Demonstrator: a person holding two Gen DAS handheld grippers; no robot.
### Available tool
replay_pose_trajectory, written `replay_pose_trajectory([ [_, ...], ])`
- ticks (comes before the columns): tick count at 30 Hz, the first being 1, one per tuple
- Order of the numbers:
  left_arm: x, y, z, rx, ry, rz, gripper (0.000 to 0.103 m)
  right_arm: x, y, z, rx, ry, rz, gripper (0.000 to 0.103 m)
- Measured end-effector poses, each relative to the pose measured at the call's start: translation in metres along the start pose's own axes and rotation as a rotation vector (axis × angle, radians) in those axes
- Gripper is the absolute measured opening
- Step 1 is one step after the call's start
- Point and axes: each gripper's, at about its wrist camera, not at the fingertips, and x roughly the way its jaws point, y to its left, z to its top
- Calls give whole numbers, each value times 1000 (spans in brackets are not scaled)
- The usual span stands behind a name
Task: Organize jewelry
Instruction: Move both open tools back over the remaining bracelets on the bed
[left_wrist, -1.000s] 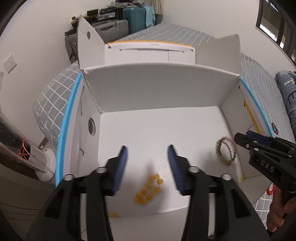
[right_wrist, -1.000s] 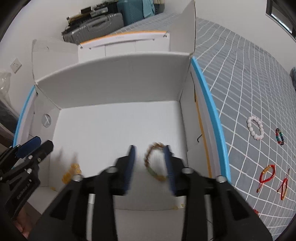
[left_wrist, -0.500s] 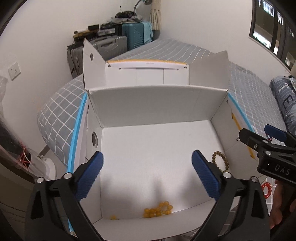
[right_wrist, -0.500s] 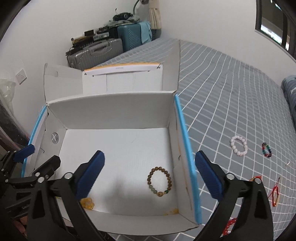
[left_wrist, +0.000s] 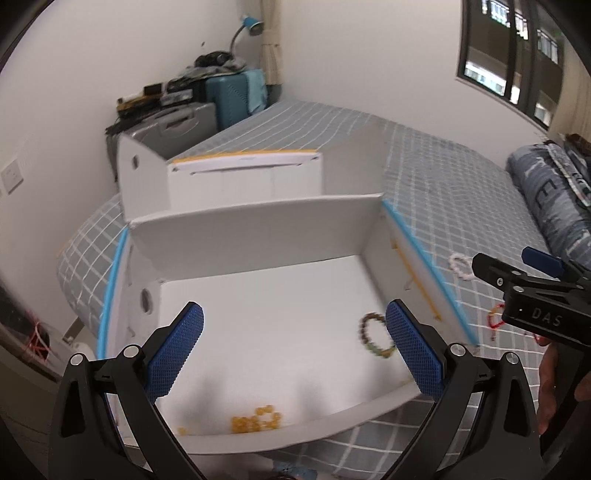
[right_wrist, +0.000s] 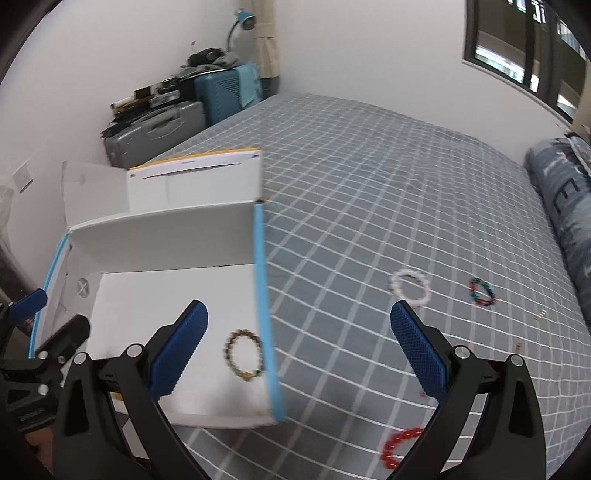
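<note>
We see a bed (right_wrist: 369, 192) with a grey checked cover filling the room, and on it a white cardboard box (left_wrist: 258, 229) with blue-edged flaps standing open. Our left gripper (left_wrist: 294, 349) hangs above the box, jaws spread wide, holding nothing; our right gripper (right_wrist: 299, 349) hangs over the box's right wall, equally wide and empty. Inside the box lie a brown bead bracelet (left_wrist: 375, 334) near the right wall and a yellow bead bracelet (left_wrist: 256, 422) by the near wall. On the cover lie a white bracelet (right_wrist: 410, 288), a multicoloured bracelet (right_wrist: 481, 291) and a red bracelet (right_wrist: 399, 445).
</note>
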Motion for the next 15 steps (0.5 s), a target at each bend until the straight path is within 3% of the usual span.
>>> replay_pose_trajectory([
  [6, -11, -43, 2, 52, -28, -56, 97, -18, -47, -9, 50, -14, -56, 95],
  [15, -9, -122, -10, 143, -3, -163, 97, -31, -118, -34, 116, 2, -116, 95],
])
